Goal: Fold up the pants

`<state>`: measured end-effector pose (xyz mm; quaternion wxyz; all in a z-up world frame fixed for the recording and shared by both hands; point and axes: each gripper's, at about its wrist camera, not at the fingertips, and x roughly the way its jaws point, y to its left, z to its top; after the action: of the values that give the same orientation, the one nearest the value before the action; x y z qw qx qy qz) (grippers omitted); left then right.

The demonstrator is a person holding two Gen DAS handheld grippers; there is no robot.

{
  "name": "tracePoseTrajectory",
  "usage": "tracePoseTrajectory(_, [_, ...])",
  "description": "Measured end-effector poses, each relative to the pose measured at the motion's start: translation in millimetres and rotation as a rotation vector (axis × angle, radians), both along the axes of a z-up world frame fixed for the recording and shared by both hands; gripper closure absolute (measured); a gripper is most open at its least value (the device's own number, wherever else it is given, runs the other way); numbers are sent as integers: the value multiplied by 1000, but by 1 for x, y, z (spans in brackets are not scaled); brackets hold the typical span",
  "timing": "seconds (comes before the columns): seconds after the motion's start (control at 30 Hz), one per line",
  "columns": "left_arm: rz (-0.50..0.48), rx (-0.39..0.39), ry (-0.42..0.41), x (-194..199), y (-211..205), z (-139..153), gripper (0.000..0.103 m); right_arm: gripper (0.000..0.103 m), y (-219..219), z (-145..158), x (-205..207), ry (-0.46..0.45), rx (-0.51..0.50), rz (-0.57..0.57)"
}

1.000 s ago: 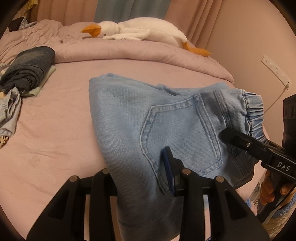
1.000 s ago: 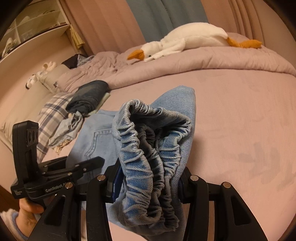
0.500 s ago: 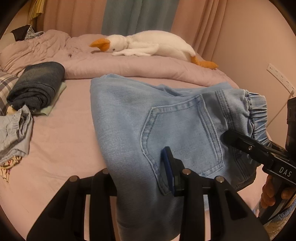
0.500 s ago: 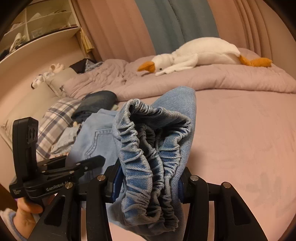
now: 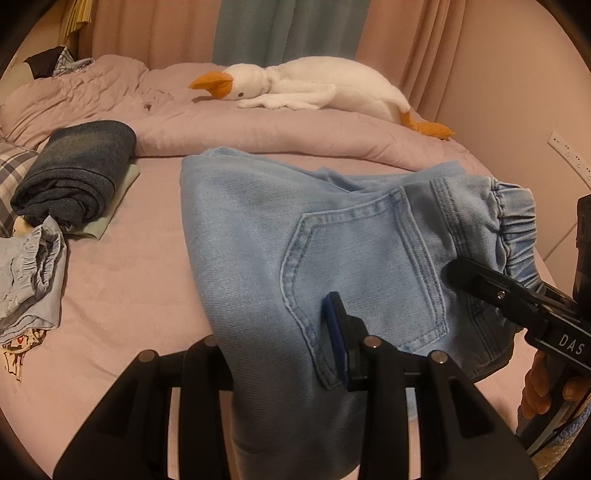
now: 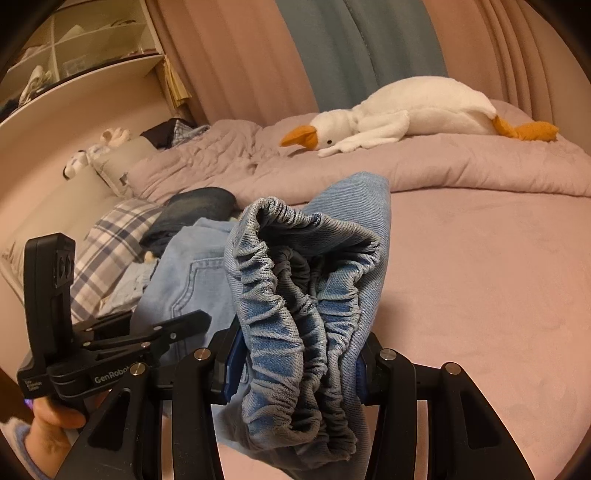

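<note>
A bedroom with pink and blue curtains [image 5: 258, 33] lay behind a wide bed [image 5: 122, 295] covered in a mauve sheet, its quilt [image 5: 236, 133] bunched along the far side. A white plush goose [image 5: 295, 88] with an orange beak stretched across the quilt at about twelve o'clock in the left wrist view. At nine o'clock on the bed sat a rolled dark denim bundle [image 5: 77, 177] on a pale green cloth, with a crumpled light garment [image 5: 29, 273] just beside it toward eight o'clock, and a plaid pillow [image 6: 110, 254] at the bed's edge. A shelf unit [image 6: 74, 51] stood at ten o'clock in the right wrist view.

The light blue pants [image 5: 295, 251], already doubled over, were held off the sheet between the two tools, back pocket facing up and the elastic waistband [image 6: 295, 325] gathered at the right end. The left tool [image 5: 280, 354] was clamped on the pants near the lower edge of the pocket, the denim draping down between its fingers; one blue pad [image 5: 334, 332] pressed against the cloth. The right tool [image 6: 295, 365] was clamped on the bunched waistband, which bulged up and hung down between its pads. In the left wrist view the right tool [image 5: 491, 288] reached in from three o'clock, gripping the waistband end.
</note>
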<state>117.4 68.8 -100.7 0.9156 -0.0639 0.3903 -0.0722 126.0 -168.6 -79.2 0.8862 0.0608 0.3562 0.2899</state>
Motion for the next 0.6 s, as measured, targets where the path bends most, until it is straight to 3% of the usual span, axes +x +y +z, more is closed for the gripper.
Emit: tracePoseTrajectory(0.6, [13,3,91,41,7,-43,67,55,13,-35,32,94,-11,-17])
